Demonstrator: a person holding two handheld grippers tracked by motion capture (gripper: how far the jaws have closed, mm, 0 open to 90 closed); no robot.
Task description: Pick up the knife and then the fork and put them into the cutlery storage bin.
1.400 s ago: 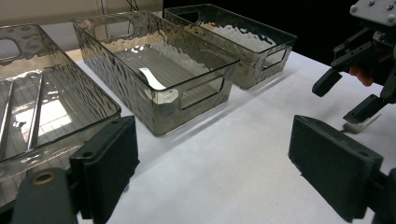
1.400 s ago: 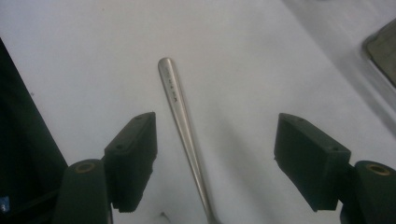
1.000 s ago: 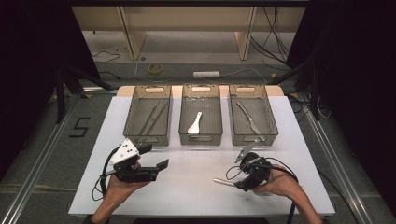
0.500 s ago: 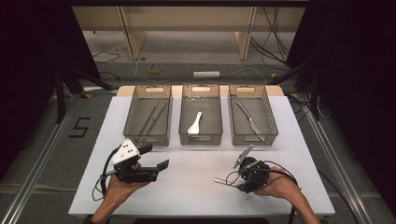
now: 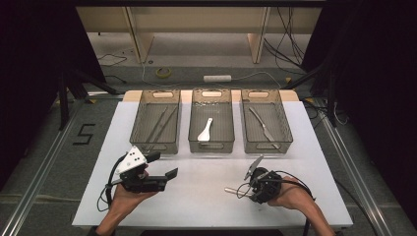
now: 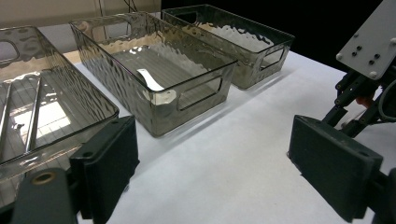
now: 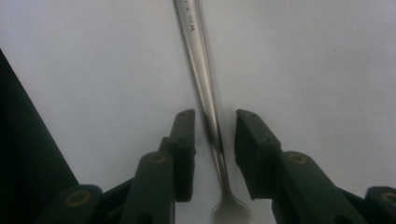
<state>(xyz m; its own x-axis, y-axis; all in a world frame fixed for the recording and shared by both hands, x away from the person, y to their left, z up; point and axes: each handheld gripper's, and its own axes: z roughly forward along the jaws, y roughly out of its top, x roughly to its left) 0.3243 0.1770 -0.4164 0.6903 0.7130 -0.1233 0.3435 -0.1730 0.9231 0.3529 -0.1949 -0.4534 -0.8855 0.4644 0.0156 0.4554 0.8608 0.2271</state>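
Observation:
A metal piece of cutlery point(image 7: 198, 56) lies flat on the white table, its handle end point(image 5: 230, 190) sticking out left of my right gripper point(image 5: 260, 186). In the right gripper view the slim handle runs between the two black pads point(image 7: 254, 140). My right gripper point(image 7: 215, 115) points down over it. Its jaws have just been closing, and a thin gap still shows on each side of the handle. My left gripper point(image 5: 162, 165) rests in the hand at the front left. It is wide open point(image 6: 210, 158) with nothing between its jaws.
Three clear bins stand in a row at the back of the white table point(image 5: 196, 196). The left bin point(image 5: 142, 113) holds long metal sticks, the middle bin point(image 5: 193, 115) a white spoon point(image 5: 205, 130), the right bin point(image 5: 285, 123) a metal knife point(image 5: 262, 125). The bins loom close ahead in the left gripper view point(image 6: 187, 100).
The right gripper's jaws have narrowed around the cutlery handle and its grey plate has tipped up a little. The left hand and gripper have kept still.

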